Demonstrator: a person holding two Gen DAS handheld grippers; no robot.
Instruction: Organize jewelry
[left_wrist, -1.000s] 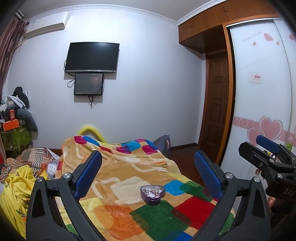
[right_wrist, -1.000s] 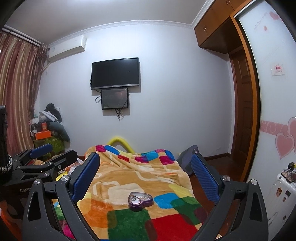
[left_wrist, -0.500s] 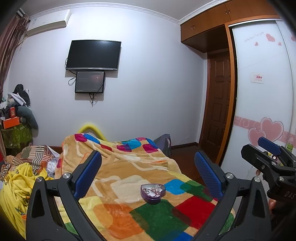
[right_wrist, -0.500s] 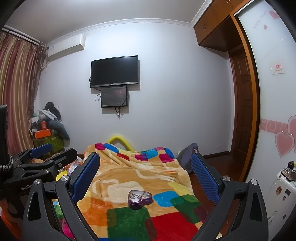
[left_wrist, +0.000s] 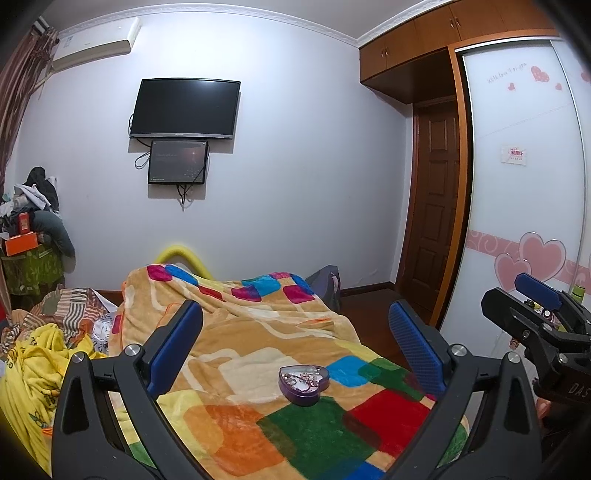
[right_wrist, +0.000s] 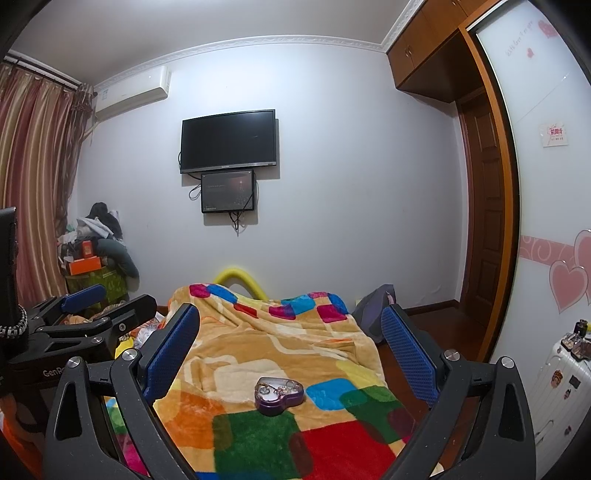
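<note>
A purple heart-shaped jewelry box (left_wrist: 303, 384) lies open on a colourful patchwork blanket (left_wrist: 258, 332), with tangled jewelry inside. It also shows in the right wrist view (right_wrist: 279, 395). My left gripper (left_wrist: 295, 343) is open and empty, held above and short of the box. My right gripper (right_wrist: 291, 343) is open and empty too, also short of the box. The right gripper shows at the right edge of the left wrist view (left_wrist: 535, 314). The left gripper shows at the left of the right wrist view (right_wrist: 92, 314).
The blanket covers a bed. Yellow and striped bedding (left_wrist: 40, 350) is piled to its left. A wardrobe with heart stickers (left_wrist: 524, 206) and a wooden door (left_wrist: 436, 221) stand on the right. A white suitcase (right_wrist: 557, 387) stands at the lower right.
Both grippers have tilted slightly, so the room sits a little lower in view. The box and the jaws have stayed as they were.
</note>
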